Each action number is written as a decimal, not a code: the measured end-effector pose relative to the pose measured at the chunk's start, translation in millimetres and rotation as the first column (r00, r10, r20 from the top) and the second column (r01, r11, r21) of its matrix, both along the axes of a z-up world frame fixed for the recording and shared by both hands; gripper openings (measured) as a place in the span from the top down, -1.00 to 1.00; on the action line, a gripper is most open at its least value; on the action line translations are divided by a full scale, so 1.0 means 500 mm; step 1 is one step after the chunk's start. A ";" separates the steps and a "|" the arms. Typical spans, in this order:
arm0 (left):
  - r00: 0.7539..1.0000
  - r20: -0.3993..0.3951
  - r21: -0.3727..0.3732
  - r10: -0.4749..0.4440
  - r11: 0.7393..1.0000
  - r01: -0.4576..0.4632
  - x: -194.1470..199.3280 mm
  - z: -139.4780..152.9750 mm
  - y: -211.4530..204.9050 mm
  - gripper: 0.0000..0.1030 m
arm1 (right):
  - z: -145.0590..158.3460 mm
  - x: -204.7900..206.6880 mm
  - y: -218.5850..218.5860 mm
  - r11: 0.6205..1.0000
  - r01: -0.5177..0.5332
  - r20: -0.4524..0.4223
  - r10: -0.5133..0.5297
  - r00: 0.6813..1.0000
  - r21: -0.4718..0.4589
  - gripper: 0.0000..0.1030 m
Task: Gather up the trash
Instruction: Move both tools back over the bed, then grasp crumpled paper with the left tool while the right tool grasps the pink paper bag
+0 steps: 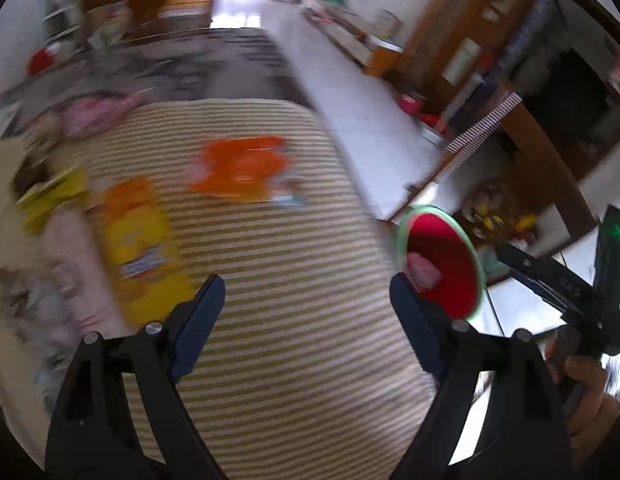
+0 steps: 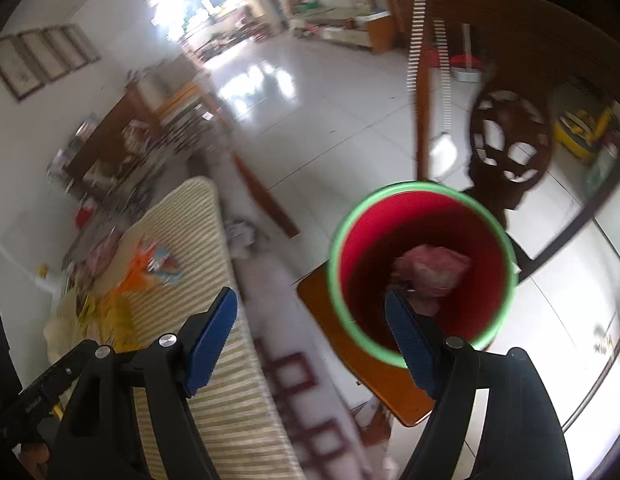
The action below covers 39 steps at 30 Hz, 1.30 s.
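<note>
Currently, scene: both views are motion-blurred; a striped mat (image 1: 294,264) covers a bed or couch, I cannot tell which, beside a tiled floor (image 2: 330,120).

Left hand-held gripper (image 1: 306,300): fingers spread wide with nothing between them, hovering above the mat.

Right hand-held gripper (image 2: 310,320): fingers also spread and empty, poised above the near rim of the bin.

Trash ahead of the left hand-held gripper: an orange wrapper (image 1: 242,170) lies flat on the mat, straight ahead and well apart from the fingertips.

Trash to its left: a yellow snack bag (image 1: 144,248) lies flat, ahead and left, near the left fingertip; smaller yellow packets (image 1: 50,200) sit farther left at the mat's edge.

Bin: a red bucket (image 2: 422,268) with a green rim stands on a brown wooden stool (image 2: 366,368), directly under the right fingertip; pink crumpled trash (image 2: 430,268) already lies inside.

Handling, as a judgement: the wrappers look like thin film, very light, limp and slippery, likely to crinkle and slide instead of lifting cleanly.

Where to take hold: pinching a raised edge or corner of the yellow snack bag seems best, since a flat middle gives the pads nothing to catch.

Risk: the mat could get pinched along with the film.
</note>
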<state>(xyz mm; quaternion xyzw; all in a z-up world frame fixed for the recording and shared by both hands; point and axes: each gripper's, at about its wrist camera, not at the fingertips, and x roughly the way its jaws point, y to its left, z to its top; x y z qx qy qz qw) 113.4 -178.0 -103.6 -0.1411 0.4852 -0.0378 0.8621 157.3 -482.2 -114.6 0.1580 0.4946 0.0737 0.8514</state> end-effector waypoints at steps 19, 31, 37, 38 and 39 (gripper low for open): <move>0.941 -0.121 -0.011 0.317 0.947 -0.320 -0.147 -0.074 0.460 -0.69 | -0.031 -0.060 0.412 0.979 -0.201 -0.068 0.199 0.978 -0.021 -0.44; 0.952 -0.214 -0.115 0.217 0.963 -0.245 -0.076 -0.153 0.478 -0.28 | -0.032 -0.099 0.430 0.989 -0.141 -0.078 0.137 0.987 -0.044 -0.45; 0.961 -0.202 -0.159 0.187 0.962 -0.220 -0.056 -0.150 0.500 0.21 | -0.031 -0.108 0.430 0.991 -0.123 -0.083 0.119 0.989 -0.051 -0.46; 0.962 -0.197 -0.160 0.187 0.962 -0.220 -0.056 -0.147 0.504 0.23 | -0.031 -0.107 0.434 0.991 -0.126 -0.083 0.122 0.989 -0.052 -0.46; 0.964 -0.188 -0.160 0.189 0.962 -0.220 -0.057 -0.143 0.510 0.23 | -0.030 -0.108 0.438 0.990 -0.131 -0.082 0.126 0.989 -0.054 -0.46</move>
